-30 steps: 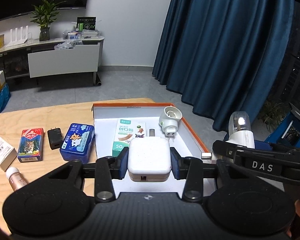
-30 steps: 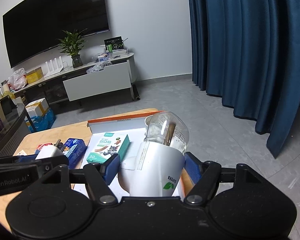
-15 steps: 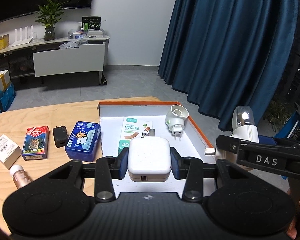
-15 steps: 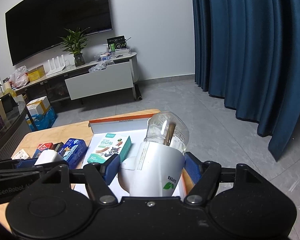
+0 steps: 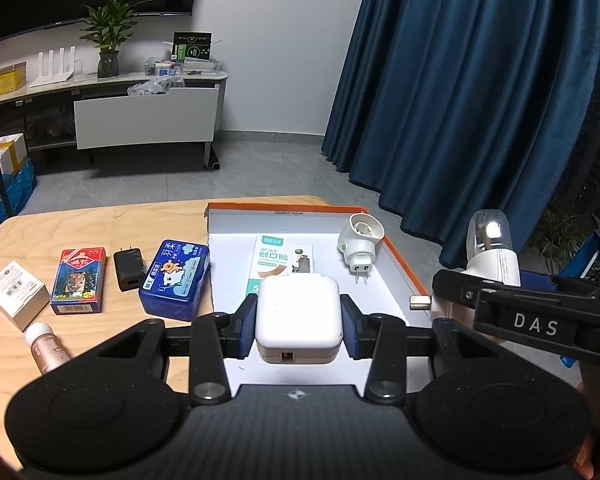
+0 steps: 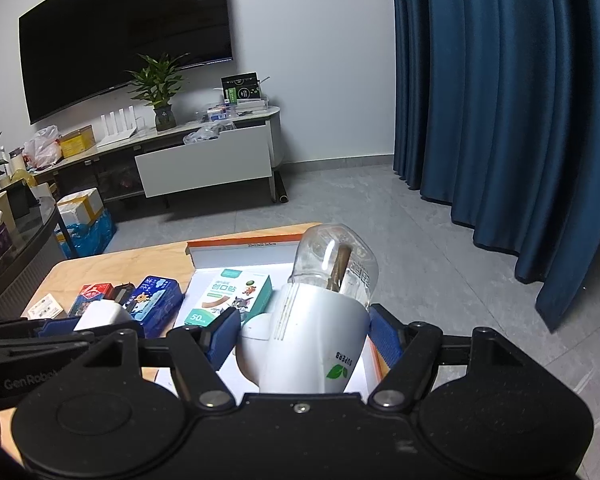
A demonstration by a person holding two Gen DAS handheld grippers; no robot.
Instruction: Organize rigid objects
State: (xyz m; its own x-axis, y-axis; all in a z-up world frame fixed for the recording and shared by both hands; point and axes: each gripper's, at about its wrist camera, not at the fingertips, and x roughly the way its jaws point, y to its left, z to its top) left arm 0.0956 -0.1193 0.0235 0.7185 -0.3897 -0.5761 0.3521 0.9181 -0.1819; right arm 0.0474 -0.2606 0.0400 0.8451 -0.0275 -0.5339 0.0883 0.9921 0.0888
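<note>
My left gripper [image 5: 299, 322] was clenched on a white square charger [image 5: 298, 317], held above the near end of the orange-rimmed box tray [image 5: 400, 256], while my right gripper [image 6: 300, 330] gripped a white plug-in vaporizer with a clear bottle [image 6: 312, 344] over the tray's near right side. Farther in the tray lay a green bandage box [image 5: 278, 264] and, to its right, a second white plug-in unit [image 5: 358, 246]. Left of the tray on the wooden table [image 5: 100, 220] sat a blue tin [image 5: 176, 278], black adapter [image 5: 129, 269], red card pack [image 5: 78, 280], white carton [image 5: 16, 294] and a small pink bottle [image 5: 46, 348] nearest me.
</note>
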